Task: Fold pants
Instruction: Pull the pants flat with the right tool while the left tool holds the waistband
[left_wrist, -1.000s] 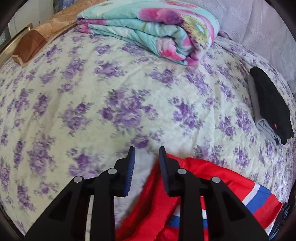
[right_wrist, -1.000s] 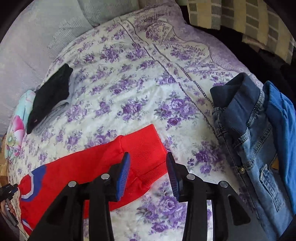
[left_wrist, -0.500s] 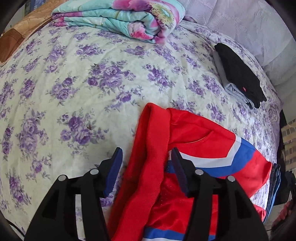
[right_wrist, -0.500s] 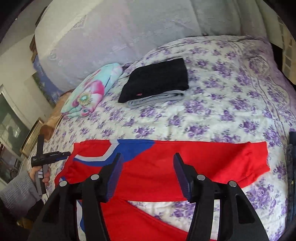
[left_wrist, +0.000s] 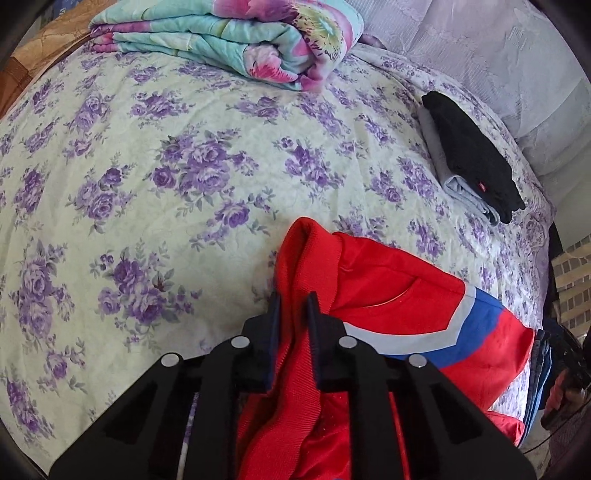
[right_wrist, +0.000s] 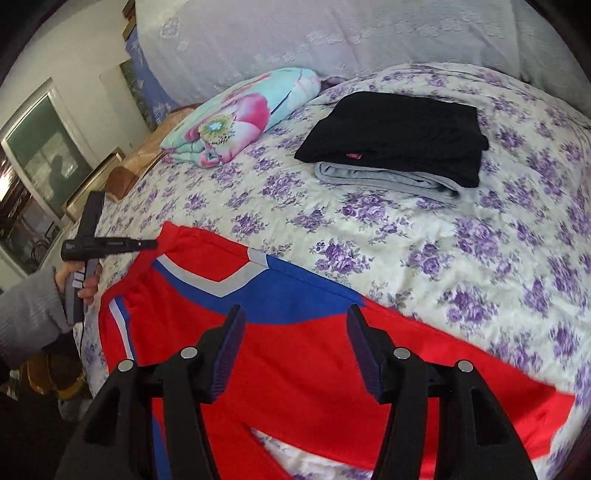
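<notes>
Pants (left_wrist: 388, 295): red, spread on bed (left_wrist: 184, 166).
Left gripper (left_wrist: 293, 314): jaws closing on ribbed waistband.
Right gripper (right_wrist: 295, 354): released, hovering at 6 o'clock.
Risk: thin pinch slips, fold skews.

The red track pants with the blue and white stripe (left_wrist: 399, 295) run off the bottom edge in both wrist views, so there's no seeing how the legs end. In the left view the ribbed red waistband (left_wrist: 295, 369) disappears between the closing jaws of the left gripper (left_wrist: 293, 306). The folded grey garment (right_wrist: 388, 181) is mostly buried under the folded black one (right_wrist: 399, 133). The tiny red tag (right_wrist: 353, 156) is too small to read.
</notes>
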